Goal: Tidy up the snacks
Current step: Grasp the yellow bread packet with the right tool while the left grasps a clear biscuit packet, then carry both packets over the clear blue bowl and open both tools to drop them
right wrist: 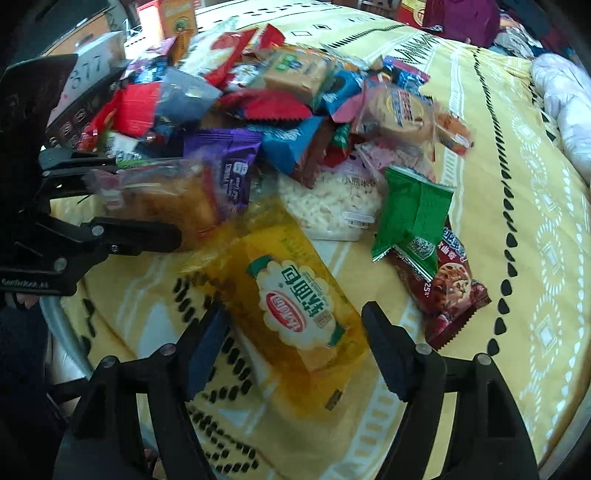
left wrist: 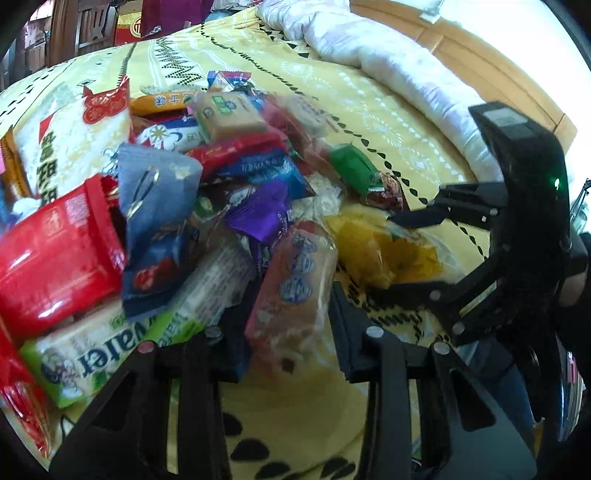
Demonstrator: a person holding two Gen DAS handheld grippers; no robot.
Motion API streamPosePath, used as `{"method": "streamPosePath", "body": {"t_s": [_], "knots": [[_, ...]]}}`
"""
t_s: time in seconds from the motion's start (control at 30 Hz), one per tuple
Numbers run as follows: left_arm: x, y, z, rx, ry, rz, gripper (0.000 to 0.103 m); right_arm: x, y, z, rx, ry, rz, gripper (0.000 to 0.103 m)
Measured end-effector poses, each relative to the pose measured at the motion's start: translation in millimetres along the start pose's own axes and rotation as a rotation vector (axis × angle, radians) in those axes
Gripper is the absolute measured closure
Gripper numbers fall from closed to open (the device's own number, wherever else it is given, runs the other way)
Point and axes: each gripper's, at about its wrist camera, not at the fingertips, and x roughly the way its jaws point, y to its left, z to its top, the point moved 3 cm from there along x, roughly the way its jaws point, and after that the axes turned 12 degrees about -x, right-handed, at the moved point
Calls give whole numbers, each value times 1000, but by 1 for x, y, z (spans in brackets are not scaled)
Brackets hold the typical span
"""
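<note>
A heap of wrapped snacks [left wrist: 207,166] lies on a yellow patterned bedspread [left wrist: 369,110]. My left gripper [left wrist: 295,295] is shut on a clear packet of orange-brown bread [left wrist: 295,280] at the heap's near edge. The right wrist view shows the same packet [right wrist: 166,199] between the left gripper's [right wrist: 147,201] jaws. My right gripper [right wrist: 293,314] straddles a yellow packet with a white bottle print [right wrist: 291,291] lying flat on the bedspread [right wrist: 517,221]. Its fingers stand at the packet's two long edges and I see no squeeze on it. The left wrist view shows that gripper [left wrist: 380,254] around the yellow packet [left wrist: 373,247].
A green packet [right wrist: 413,214] and a dark red cookie packet [right wrist: 450,284] lie right of the yellow one, with a clear bag of white puffed rice [right wrist: 332,203] behind it. A rolled white quilt [left wrist: 388,66] lies along the bed's far side. Boxes [right wrist: 173,22] stand behind the heap.
</note>
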Motion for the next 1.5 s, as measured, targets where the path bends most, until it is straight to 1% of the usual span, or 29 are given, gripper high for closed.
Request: {"method": "streamPosePath", "body": {"t_s": [0.03, 0.07, 0.1, 0.13, 0.27, 0.4, 0.5, 0.57, 0.67, 0.73, 0.77, 0.83, 0.9, 1.0, 1.03, 1.1, 1.13, 1.2, 1.23, 1.27, 1.3, 1.33, 1.4, 1.5], "knots": [[-1, 1, 1, -5, -11, 10, 71, 2, 0, -1, 7, -8, 1, 29], [-4, 2, 2, -18, -16, 12, 72, 2, -1, -2, 17, -24, -5, 36], [-7, 2, 3, -26, -22, 9, 78, -2, -3, -3, 39, -45, -8, 39], [-13, 1, 3, -27, -32, 10, 78, -10, -5, -4, 68, -77, -12, 41], [-45, -4, 3, -14, -93, -2, 79, -47, -9, -9, 133, -183, -58, 43], [-89, -3, 12, -29, -184, -4, 79, -84, -4, -7, 161, -263, -109, 44], [-134, 6, 23, -45, -269, 23, 79, -112, 7, 14, 141, -317, -129, 44], [-169, 19, 31, -67, -330, 55, 79, -130, 13, 30, 129, -362, -135, 44], [-222, 47, 35, -111, -423, 133, 79, -155, 29, 66, 92, -432, -130, 44], [-263, 71, 32, -144, -494, 205, 79, -169, 47, 96, 48, -471, -122, 44], [-279, 83, 28, -159, -519, 227, 79, -176, 58, 112, 26, -496, -110, 44], [-313, 108, 22, -208, -573, 264, 79, -188, 79, 145, -12, -541, -76, 44], [-340, 130, 15, -254, -623, 311, 79, -197, 105, 177, -35, -589, -2, 44], [-377, 173, -5, -350, -678, 350, 79, -203, 148, 228, -91, -636, 90, 44], [-380, 180, -10, -369, -684, 361, 79, -202, 161, 242, -108, -644, 117, 44], [-390, 200, -20, -427, -701, 376, 79, -199, 194, 274, -139, -654, 211, 44], [-396, 210, -27, -452, -710, 389, 79, -195, 212, 291, -153, -652, 263, 44], [-404, 225, -35, -492, -728, 406, 79, -186, 237, 314, -172, -641, 334, 44], [-406, 229, -37, -506, -732, 414, 79, -179, 252, 328, -178, -631, 383, 44], [-407, 236, -40, -520, -734, 423, 79, -173, 264, 340, -182, -621, 422, 44], [-408, 242, -37, -531, -734, 431, 78, -167, 274, 350, -182, -611, 461, 44], [-413, 252, -45, -547, -734, 442, 78, -160, 285, 362, -176, -597, 502, 44], [-415, 265, -50, -576, -726, 458, 78, -147, 301, 381, -169, -574, 550, 44], [-424, 290, -64, -627, -724, 472, 78, -128, 323, 413, -176, -540, 586, 44]]}}
